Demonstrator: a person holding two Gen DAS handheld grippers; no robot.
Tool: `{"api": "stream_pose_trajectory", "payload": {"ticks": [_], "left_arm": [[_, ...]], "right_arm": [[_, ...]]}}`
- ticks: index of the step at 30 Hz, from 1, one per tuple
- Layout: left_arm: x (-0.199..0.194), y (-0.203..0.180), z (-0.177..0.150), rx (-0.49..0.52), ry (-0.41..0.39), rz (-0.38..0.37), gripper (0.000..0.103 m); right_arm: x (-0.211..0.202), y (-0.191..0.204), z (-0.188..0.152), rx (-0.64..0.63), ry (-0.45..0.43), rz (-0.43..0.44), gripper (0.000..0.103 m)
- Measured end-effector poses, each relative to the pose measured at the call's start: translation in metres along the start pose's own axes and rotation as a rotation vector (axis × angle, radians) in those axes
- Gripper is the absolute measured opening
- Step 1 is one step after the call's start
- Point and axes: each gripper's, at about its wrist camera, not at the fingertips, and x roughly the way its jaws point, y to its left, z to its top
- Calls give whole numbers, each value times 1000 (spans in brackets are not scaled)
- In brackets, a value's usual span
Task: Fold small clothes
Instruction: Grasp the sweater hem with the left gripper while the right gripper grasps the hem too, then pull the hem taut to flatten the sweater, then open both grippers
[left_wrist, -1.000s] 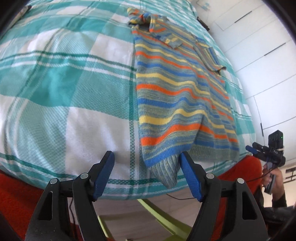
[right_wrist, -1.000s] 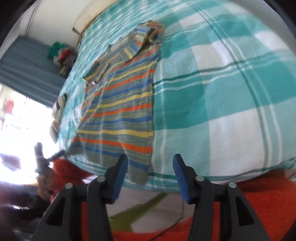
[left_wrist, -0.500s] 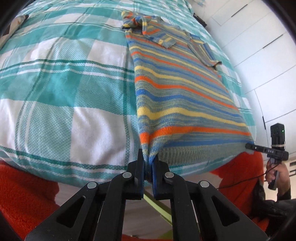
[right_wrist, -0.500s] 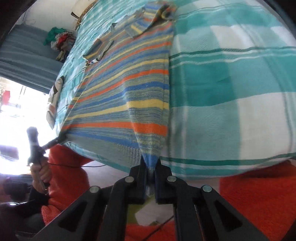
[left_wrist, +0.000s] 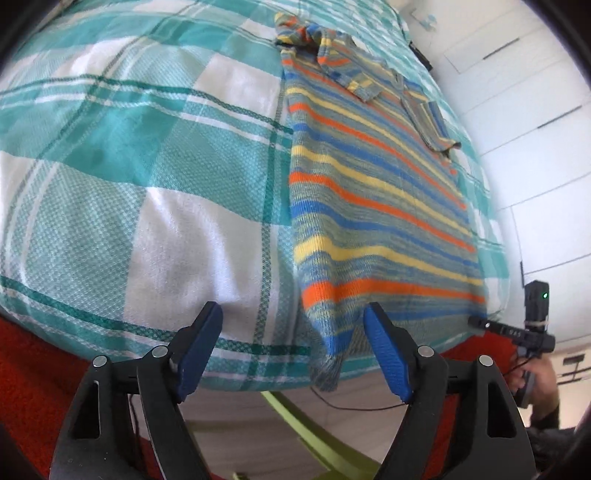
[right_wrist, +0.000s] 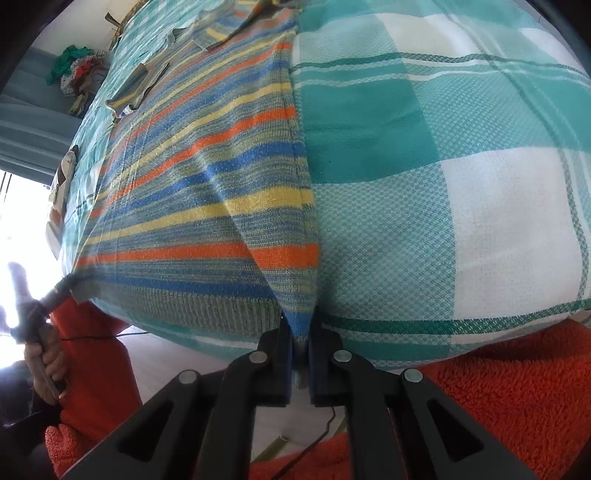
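Observation:
A knitted sweater (left_wrist: 369, 184) with orange, yellow and blue stripes lies flat on the bed, its hem hanging over the near edge. My left gripper (left_wrist: 291, 312) is opening. One hem corner (left_wrist: 328, 362) hangs loose between its blue pads (left_wrist: 384, 354), and neither pad presses it. My right gripper (right_wrist: 301, 332) is shut on the other hem corner of the sweater (right_wrist: 203, 184), pulling a ridge into the knit. From the left wrist view, the right gripper (left_wrist: 480, 323) shows at that far corner, held by a hand.
The bed has a teal and white checked cover (left_wrist: 147, 184). An orange-red fleece blanket (right_wrist: 480, 406) hangs below its edge. White cupboard doors (left_wrist: 535, 110) stand to the right. A heap of clothes (right_wrist: 79, 70) and small folded items (right_wrist: 61, 184) lie at the bed's far left.
The left gripper closed on its hem corner half a second ago and has now let go, jaws wide. The right gripper closed on the other corner and stays shut, now lower and nearer.

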Motion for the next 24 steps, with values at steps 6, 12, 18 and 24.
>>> {"api": "stream_pose_trajectory", "payload": {"ticks": [6, 12, 18, 24], "left_arm": [[19, -24, -7, 56, 45, 36, 6], [4, -30, -23, 103, 43, 196, 5], [38, -43, -26, 181, 77, 379, 13], [-14, -53, -38, 247, -2, 479, 78]], "right_arm": [[0, 0, -4, -21, 7, -57, 6], [-10, 0, -9, -25, 14, -115, 5], [17, 2, 0, -24, 47, -164, 6], [-16, 2, -17, -45, 41, -137, 46]]}}
